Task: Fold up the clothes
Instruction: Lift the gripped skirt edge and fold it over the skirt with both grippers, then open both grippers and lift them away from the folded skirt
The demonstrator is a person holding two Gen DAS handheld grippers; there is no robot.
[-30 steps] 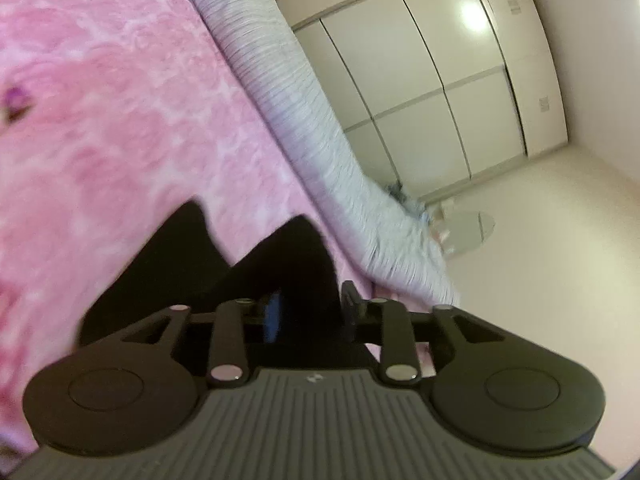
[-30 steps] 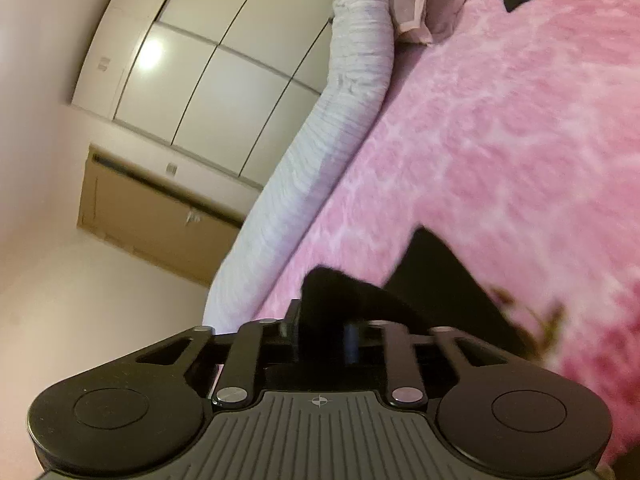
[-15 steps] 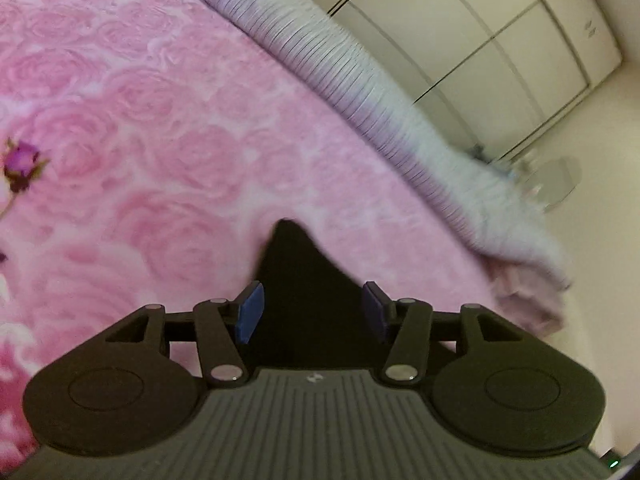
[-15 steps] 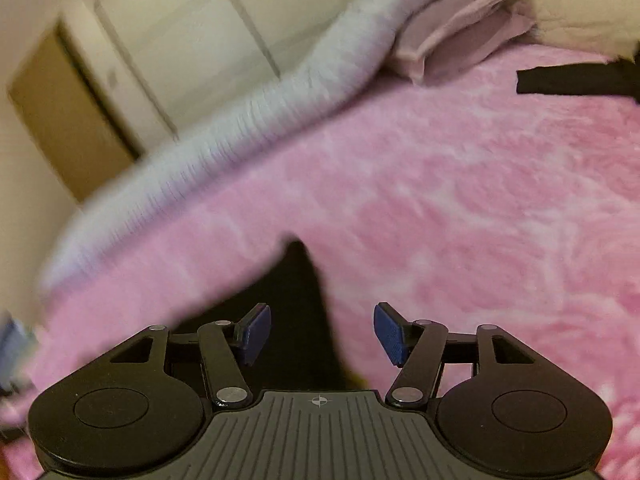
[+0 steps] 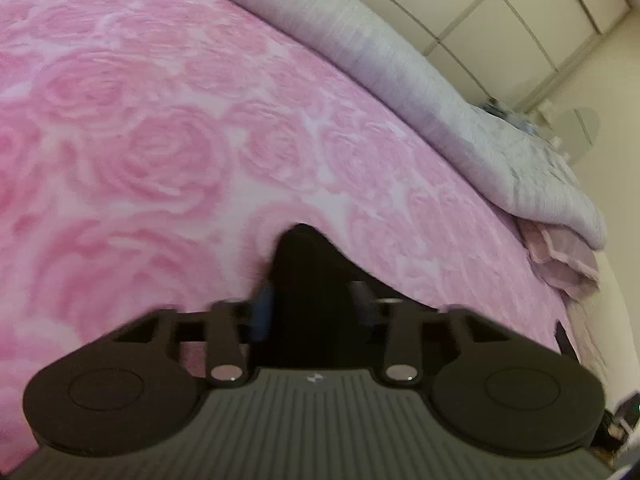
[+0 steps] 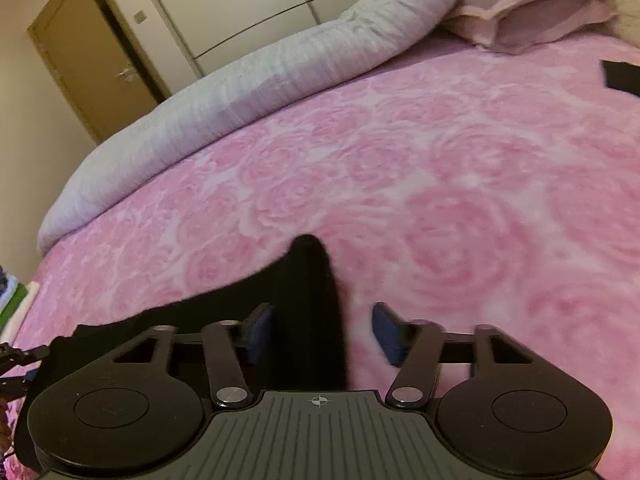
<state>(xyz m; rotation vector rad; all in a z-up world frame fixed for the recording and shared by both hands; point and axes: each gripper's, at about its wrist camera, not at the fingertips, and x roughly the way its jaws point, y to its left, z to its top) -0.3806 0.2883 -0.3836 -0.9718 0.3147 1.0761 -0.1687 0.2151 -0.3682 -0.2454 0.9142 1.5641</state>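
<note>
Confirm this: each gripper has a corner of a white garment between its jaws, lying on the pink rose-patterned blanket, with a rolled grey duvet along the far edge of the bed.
Wrong in one respect: the garment is black, not white. The left wrist view shows the black garment between the left gripper jaws, and the right wrist view shows it in the right gripper. The pink rose-patterned blanket and rolled grey duvet are as stated.

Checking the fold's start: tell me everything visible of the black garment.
The black garment is soft, matte, dark cloth lying on the pink rose-patterned bedspread. A peaked corner pokes forward in each wrist view, one between the fingers of the left gripper, one between those of the right gripper. Both have just been closing; the right fingers stand apart, the left are blurred.
</note>
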